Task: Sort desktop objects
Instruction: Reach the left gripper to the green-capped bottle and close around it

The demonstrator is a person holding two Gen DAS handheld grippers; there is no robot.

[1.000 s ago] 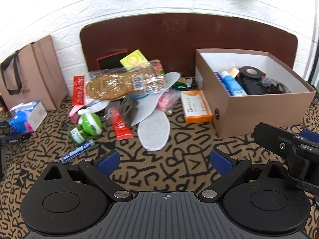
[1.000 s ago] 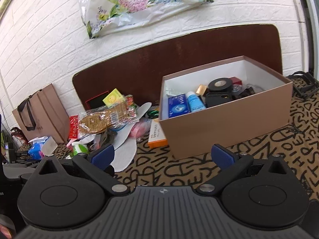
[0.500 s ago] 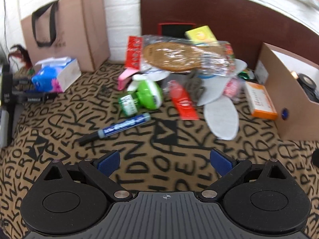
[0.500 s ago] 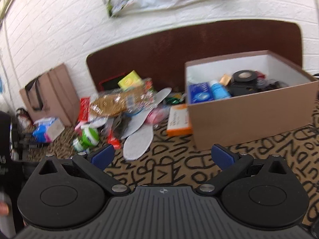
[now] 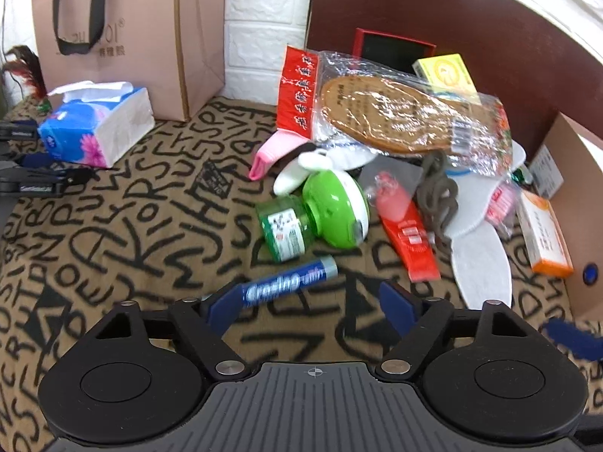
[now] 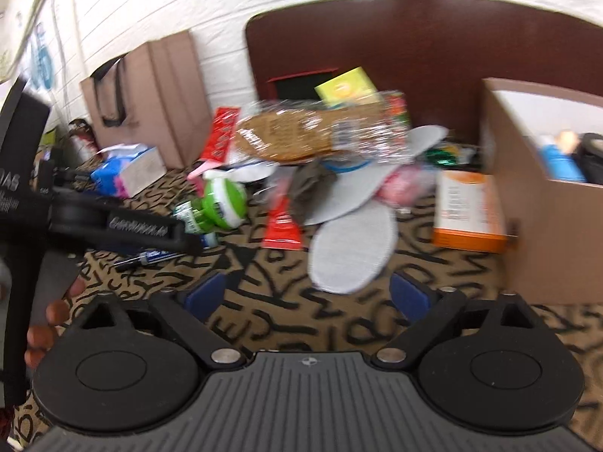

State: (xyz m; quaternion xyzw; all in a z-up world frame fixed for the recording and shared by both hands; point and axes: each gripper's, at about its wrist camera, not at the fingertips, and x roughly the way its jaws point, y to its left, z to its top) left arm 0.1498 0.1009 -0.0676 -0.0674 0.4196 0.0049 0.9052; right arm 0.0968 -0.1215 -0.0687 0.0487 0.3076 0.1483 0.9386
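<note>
A pile of loose items lies on the letter-patterned cloth. A blue marker pen (image 5: 288, 281) lies just ahead of my left gripper (image 5: 311, 303), which is open with the pen's near end by its left finger. Behind the pen lies a green bottle with a green-and-white cap (image 5: 312, 218). A red packet (image 5: 409, 239), white insoles (image 5: 480, 260), a bagged brown insole (image 5: 392, 118) and an orange box (image 5: 542, 231) lie further right. My right gripper (image 6: 307, 297) is open and empty above the cloth, near a white insole (image 6: 354, 250).
An open brown cardboard box (image 6: 542, 203) holding several items stands at the right. A paper bag (image 5: 128, 34) and a tissue pack (image 5: 96, 128) stand at the far left. The left gripper's body (image 6: 113, 222) crosses the right wrist view.
My left gripper has swung left and down toward the blue pen, which now lies at its fingertips. My right gripper has moved left toward the pile, so the box sits at its right edge.
</note>
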